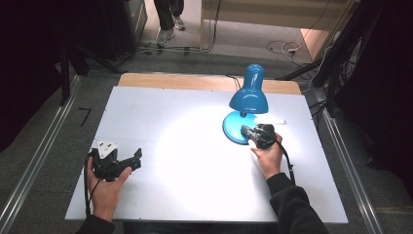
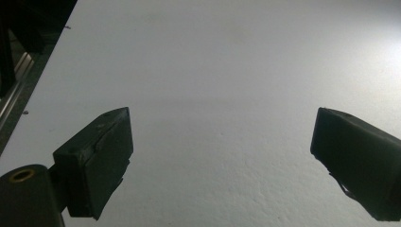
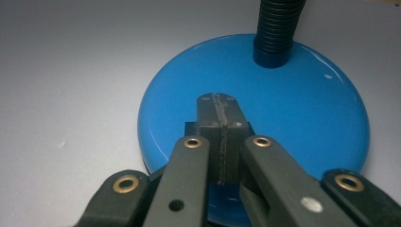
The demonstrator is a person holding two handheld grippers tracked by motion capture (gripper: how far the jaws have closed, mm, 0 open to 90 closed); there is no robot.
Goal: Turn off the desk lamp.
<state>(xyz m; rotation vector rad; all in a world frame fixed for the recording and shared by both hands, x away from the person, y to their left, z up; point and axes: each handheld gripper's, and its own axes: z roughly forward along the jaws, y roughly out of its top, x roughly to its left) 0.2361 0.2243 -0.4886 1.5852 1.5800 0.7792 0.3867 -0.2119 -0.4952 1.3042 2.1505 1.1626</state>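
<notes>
A blue desk lamp (image 1: 249,95) stands at the table's back right, switched on and throwing a bright pool of light onto the white top. Its round base (image 3: 302,109) carries a black ribbed neck (image 3: 276,28). My right gripper (image 3: 217,98) is shut with its joined tips resting on the base, over a small black block (image 3: 190,128) that may be the switch; from above the right gripper (image 1: 246,130) sits at the base's near edge (image 1: 231,129). My left gripper (image 1: 136,160) lies open at the front left, its pads (image 2: 104,151) wide apart over bare table.
The white tabletop (image 1: 170,112) has a wooden strip along its far edge (image 1: 195,80). Metal rails (image 1: 34,161) run down both sides. Cables (image 1: 282,46) lie on the floor behind, where a person's legs (image 1: 168,19) stand.
</notes>
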